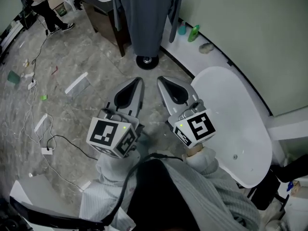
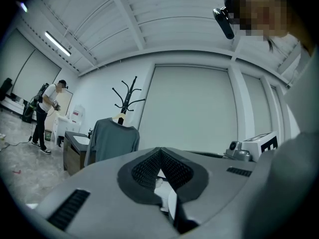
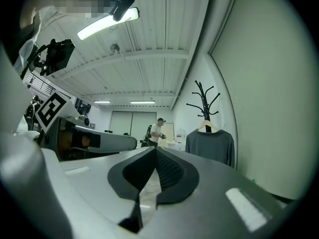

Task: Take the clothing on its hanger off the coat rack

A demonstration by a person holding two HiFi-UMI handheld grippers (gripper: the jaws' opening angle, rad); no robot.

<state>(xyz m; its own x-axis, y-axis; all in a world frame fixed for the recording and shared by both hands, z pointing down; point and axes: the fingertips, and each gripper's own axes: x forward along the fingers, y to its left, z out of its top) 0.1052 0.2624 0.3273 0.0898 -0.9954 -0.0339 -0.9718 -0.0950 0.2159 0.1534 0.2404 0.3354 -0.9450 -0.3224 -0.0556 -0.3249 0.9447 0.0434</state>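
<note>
A grey long-sleeved top (image 1: 147, 13) hangs on a light hanger (image 3: 208, 127) from the black coat rack (image 3: 204, 101), whose round base (image 1: 147, 61) stands on the floor ahead of me. My left gripper (image 1: 138, 82) and right gripper (image 1: 161, 80) are side by side in front of me, well short of the rack. Both point towards it, shut, with nothing between the jaws. From the left gripper (image 2: 159, 151) the top (image 2: 113, 141) shows at centre left. From the right gripper (image 3: 155, 151) the top (image 3: 209, 146) hangs at the right, near the wall.
A white rounded table (image 1: 231, 119) stands at my right along the wall. A dark wooden cabinet (image 1: 103, 13) sits just left of the rack. Bottles (image 1: 193, 32) rest on the wall ledge. A person (image 1: 43, 4) stands at far left. Cables (image 1: 38, 129) lie across the floor.
</note>
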